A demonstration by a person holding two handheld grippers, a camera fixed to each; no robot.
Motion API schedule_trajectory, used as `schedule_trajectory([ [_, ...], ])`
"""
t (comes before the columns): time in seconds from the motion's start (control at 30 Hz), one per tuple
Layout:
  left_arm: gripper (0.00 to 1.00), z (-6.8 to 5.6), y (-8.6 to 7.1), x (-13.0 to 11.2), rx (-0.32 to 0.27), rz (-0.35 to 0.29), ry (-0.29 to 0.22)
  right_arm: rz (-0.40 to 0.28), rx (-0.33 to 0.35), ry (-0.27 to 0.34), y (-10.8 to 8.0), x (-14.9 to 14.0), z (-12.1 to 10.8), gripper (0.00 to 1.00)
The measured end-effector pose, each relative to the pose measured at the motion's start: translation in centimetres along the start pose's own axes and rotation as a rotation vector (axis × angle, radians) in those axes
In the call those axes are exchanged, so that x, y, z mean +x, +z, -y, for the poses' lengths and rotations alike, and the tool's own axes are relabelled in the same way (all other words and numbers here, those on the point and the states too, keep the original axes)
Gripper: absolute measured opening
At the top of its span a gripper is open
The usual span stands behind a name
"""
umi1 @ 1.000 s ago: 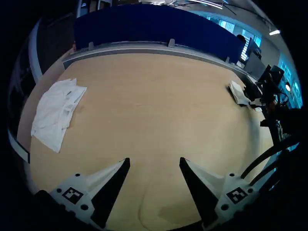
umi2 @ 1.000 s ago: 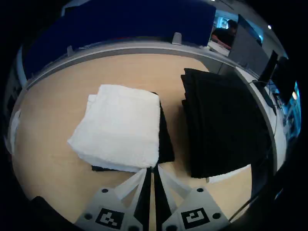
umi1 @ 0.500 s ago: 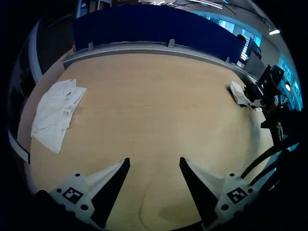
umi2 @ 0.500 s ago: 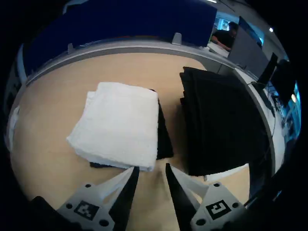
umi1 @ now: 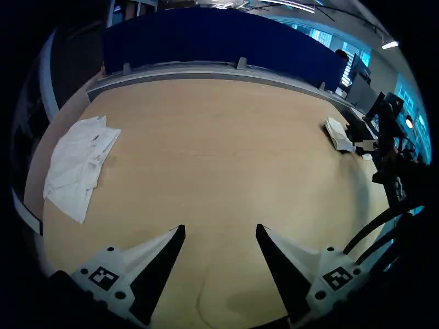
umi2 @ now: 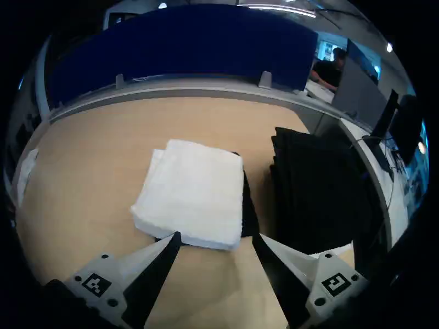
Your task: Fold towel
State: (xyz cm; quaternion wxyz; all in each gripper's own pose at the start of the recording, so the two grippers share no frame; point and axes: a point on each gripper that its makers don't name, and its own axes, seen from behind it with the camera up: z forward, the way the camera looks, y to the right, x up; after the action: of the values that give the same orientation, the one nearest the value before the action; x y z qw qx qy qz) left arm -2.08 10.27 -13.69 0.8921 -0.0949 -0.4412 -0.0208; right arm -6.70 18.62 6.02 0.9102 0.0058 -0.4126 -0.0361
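The right gripper (umi2: 215, 237) is seen with its jaws spread wide and nothing held between them. A folded white towel (umi2: 192, 200) is laid flat on the wooden table (umi2: 93, 164), straight ahead of this gripper and centred between the two fingers. The towel's near edge is found just beyond the fingertips (umi2: 174, 237); whether it is touched cannot be told. The white towel is stacked on a black towel (umi2: 248, 211), of which a narrow strip is exposed along the right side. A taller stack of black towels (umi2: 321, 192) is placed just to the right, apart from the white one by a thin gap of table. A blue partition (umi2: 186, 49) is set along the table's far edge. A white cloth (umi2: 24, 172) is glimpsed at the far left rim of the right gripper view.

In the left gripper view, the left gripper (umi1: 219, 227) is also held open, jaws wide apart, over bare table with nothing gripped. The white cloth (umi1: 77, 164) is spread loosely near the table's left edge, well apart from the left gripper and off to its left. A small pale item (umi1: 337, 134) is seen at the far right of the table; what it is cannot be told. Dark cables (umi1: 384, 219) are visible at the lower right.
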Motion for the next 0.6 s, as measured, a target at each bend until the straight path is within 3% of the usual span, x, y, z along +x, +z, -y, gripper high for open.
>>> schedule_trajectory([
  [0.3,0.96,0.2,-0.5,-0.2,0.005,-0.002,-0.001,-0.041,0.066,0.001,0.6,2.3,2.9,1.00],
  [0.6,0.96,0.9,-0.7,-0.5,0.016,-0.006,-0.012,0.026,0.074,-0.048,2.5,0.3,3.7,1.00],
])
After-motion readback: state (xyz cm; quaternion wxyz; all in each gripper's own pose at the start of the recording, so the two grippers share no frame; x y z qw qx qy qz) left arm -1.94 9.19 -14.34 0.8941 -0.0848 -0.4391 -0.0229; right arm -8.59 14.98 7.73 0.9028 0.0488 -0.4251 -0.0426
